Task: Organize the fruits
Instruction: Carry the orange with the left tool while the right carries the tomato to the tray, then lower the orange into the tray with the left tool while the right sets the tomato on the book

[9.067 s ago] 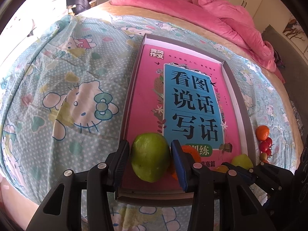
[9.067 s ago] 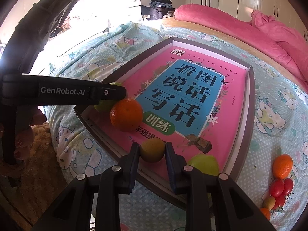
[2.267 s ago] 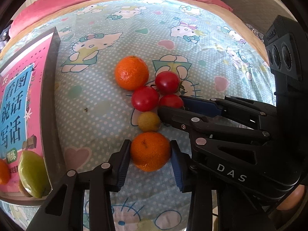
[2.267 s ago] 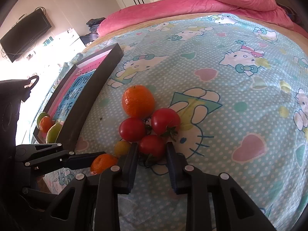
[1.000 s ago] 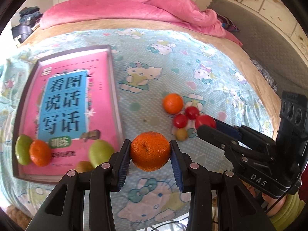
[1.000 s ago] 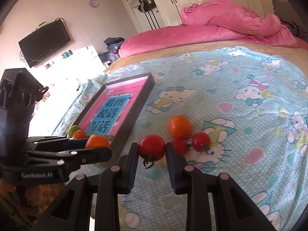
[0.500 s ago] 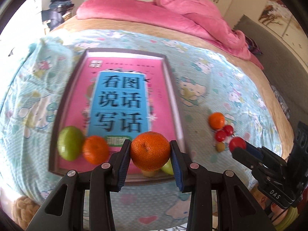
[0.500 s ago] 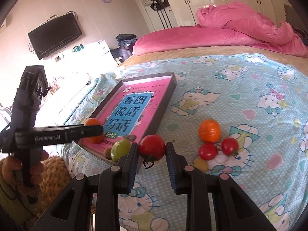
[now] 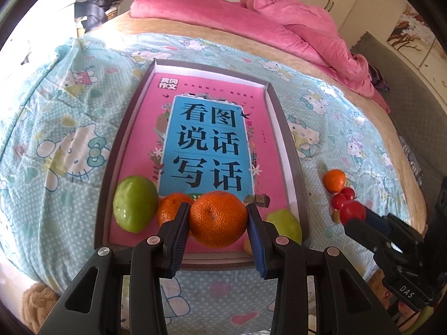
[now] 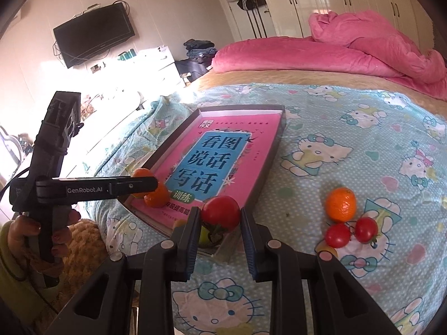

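Transport step is proceeding: left gripper (image 9: pixel 218 219) is clamping an orange (image 9: pixel 218 219) above the tray (image 9: pixel 293 173) (near end), right gripper (image 10: pixel 220 217) is clamping a tomato (image 10: pixel 220 215) beside it; next, lowering and releasing.

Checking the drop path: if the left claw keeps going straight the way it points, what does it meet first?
Probably the tray's pink book, between the orange and the green fruit. The left claw already holds a tangerine. Depth is unclear.

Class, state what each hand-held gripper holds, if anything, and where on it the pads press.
Left hand-held gripper: an orange, clamped at its two sides. Right hand-held gripper: a red tomato, likewise.
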Demonstrator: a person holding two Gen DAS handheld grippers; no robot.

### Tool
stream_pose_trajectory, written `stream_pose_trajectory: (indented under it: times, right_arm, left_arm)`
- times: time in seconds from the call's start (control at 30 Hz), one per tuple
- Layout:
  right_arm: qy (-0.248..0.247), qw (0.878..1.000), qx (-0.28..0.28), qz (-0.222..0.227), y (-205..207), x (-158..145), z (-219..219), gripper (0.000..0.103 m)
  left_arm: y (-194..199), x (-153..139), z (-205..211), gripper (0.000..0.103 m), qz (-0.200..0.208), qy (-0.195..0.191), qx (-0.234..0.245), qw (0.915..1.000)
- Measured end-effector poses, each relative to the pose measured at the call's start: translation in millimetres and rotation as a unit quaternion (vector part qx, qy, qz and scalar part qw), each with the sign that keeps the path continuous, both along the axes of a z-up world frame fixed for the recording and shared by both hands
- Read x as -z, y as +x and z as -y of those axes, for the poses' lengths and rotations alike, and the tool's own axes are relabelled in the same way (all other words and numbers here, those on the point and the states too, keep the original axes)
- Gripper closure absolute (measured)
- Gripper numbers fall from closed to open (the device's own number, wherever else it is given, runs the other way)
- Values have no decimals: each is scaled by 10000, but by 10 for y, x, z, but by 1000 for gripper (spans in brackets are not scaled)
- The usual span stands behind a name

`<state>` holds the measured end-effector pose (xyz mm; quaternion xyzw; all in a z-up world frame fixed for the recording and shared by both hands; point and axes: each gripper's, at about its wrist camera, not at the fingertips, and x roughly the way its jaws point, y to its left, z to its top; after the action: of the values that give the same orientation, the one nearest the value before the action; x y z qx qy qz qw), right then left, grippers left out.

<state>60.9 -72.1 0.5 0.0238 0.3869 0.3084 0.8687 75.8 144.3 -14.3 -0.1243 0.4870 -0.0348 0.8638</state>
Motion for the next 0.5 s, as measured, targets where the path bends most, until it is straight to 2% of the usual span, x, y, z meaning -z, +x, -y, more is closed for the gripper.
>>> stream_pose_trajectory:
  times: [0.5]
  right_arm:
    - [-406,9990,-169,40,165,-8,-399,74]
  left_arm:
    - [35,214,146,62,-224,-31,337,9992]
